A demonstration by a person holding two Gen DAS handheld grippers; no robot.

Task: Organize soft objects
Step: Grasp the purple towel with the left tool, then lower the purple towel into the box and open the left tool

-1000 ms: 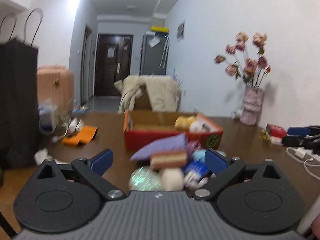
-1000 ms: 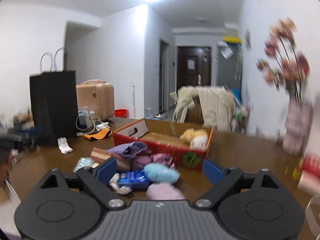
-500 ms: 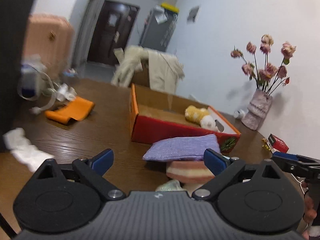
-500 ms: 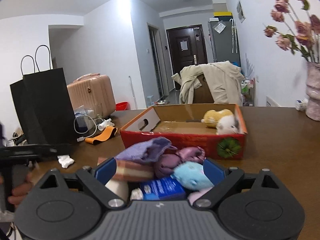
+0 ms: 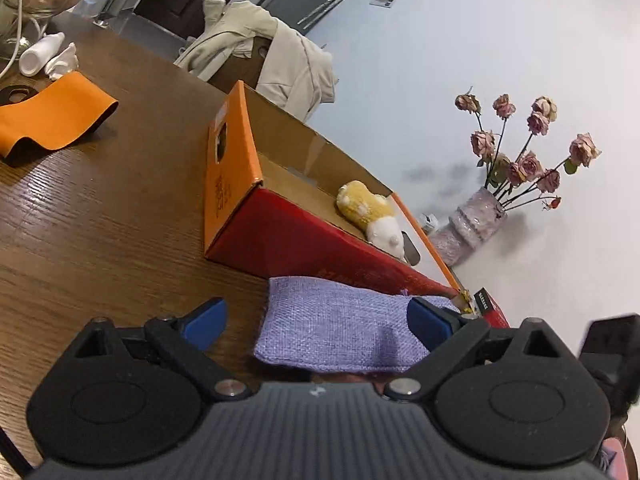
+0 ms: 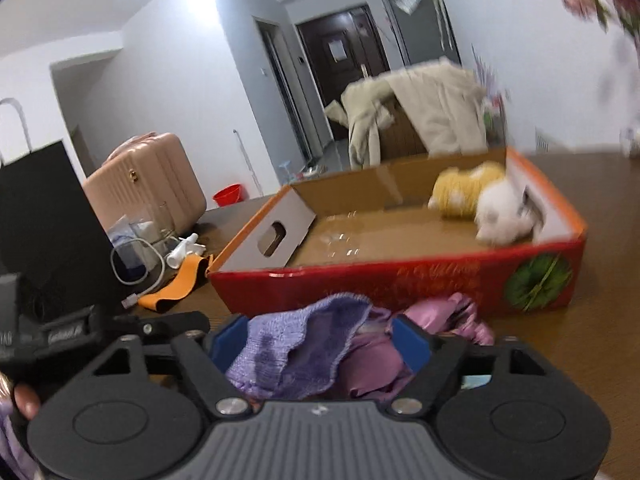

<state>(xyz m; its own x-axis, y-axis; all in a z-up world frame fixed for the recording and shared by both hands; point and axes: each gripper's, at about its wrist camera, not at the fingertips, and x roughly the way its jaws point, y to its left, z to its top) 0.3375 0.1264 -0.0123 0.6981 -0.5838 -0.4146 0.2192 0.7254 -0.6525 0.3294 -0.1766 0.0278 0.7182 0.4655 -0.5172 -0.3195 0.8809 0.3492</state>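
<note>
Between my left gripper's (image 5: 316, 320) blue pads, which stand wide apart and clamp nothing, lies the lilac woven pouch (image 5: 340, 332), just in front of the red cardboard box (image 5: 304, 240); whether either pad touches the cloth I cannot tell. My right gripper (image 6: 320, 340) is likewise spread, its pads flanking the same lilac pouch (image 6: 296, 348) and a crumpled purple satin cloth (image 6: 440, 320) on the near side of the box (image 6: 400, 284), with no grip closed on either. Inside the box, at its far right end, rests a yellow-and-white plush toy (image 5: 372, 212), seen again from the right wrist (image 6: 480, 200). Left of the box on the brown wooden table (image 5: 100, 220) lies an orange band (image 5: 52, 120), with a small white bottle (image 5: 40, 54) beyond it. Right of the box, against the wall, stands a vase of dried roses (image 5: 472, 224). Behind the box, a beige coat (image 5: 272, 56) hangs over a chair. Far left of the box, the right wrist view shows a black paper bag (image 6: 44, 232) and a pink suitcase (image 6: 148, 184).
</note>
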